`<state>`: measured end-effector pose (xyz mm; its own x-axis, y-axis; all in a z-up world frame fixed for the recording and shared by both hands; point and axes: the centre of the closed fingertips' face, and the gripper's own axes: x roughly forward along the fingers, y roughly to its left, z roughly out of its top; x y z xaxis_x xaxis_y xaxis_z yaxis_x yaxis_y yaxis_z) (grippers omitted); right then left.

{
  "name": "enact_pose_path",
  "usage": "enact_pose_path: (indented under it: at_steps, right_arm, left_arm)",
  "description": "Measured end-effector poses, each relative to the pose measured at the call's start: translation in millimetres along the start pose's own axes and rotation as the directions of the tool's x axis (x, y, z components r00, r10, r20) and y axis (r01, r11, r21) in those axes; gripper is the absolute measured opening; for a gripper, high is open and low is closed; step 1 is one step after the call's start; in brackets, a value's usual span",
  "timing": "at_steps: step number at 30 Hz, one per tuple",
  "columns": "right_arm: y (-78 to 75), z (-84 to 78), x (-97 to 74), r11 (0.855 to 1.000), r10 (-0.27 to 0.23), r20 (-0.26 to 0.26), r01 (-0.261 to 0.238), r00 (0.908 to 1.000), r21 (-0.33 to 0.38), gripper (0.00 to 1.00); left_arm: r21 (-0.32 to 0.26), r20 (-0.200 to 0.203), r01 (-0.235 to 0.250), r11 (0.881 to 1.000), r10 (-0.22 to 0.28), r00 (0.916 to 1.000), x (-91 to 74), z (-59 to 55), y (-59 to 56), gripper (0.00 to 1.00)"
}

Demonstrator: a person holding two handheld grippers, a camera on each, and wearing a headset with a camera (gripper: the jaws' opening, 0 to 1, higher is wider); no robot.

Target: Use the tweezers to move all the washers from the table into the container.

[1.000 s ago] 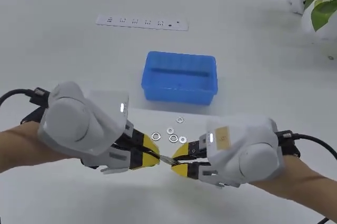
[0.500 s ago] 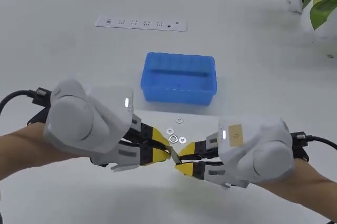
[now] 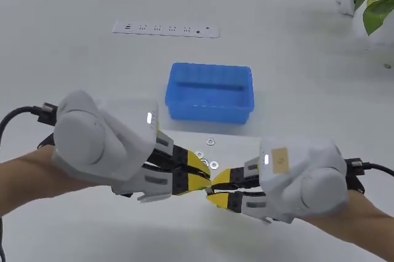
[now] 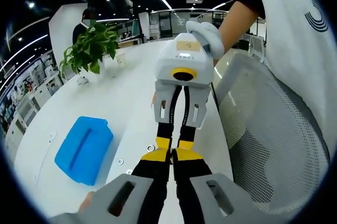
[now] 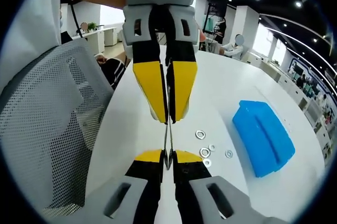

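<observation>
Tongs meet tip to tip, left tongs [image 5: 168,113] and right tongs [image 5: 167,156] both clamped on the tweezers [image 5: 167,139], seemingly a regrip before picking; the washers [image 3: 211,142] lie on the surface [image 3: 295,59] near the blue container [image 3: 209,113], so next one side should release and the tweezers descend onto a washer.

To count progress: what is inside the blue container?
Inside the blue container, bare blue floor shows, with no washer in sight. Its near wall covers the front strip of floor.

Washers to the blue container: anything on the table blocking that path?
Nothing visible: bare table lies between the washers and the container. The left gripper and right gripper, both shut on the tweezers, sit nearer the person.
</observation>
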<state>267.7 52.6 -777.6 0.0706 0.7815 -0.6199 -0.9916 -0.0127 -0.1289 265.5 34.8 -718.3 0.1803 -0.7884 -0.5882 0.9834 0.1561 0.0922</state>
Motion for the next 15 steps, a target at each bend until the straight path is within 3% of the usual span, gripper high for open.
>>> enact_pose_path:
  at_steps: [5, 7, 15]
  right_arm:
    - [3.6, 2.2, 0.9, 1.000, 0.003, 0.004, -0.003, 1.0000, 0.001, 0.08]
    - [5.1, 1.9, 1.8, 1.000, 0.000, -0.011, 0.000, 0.9999, -0.029, 0.08]
    - [5.9, 3.1, 2.7, 1.000, 0.001, -0.022, -0.002, 0.9998, -0.028, 0.11]
  left_arm:
    - [0.009, 0.021, 0.012, 1.000, -0.012, 0.9997, 6.1, 9.0, -4.9, 0.06]
    - [0.027, 0.021, 0.013, 1.000, -0.014, 0.9997, 8.3, 9.8, -6.1, 0.06]
    - [0.025, 0.025, 0.019, 1.000, -0.019, 0.9995, 6.5, 8.6, -7.5, 0.06]
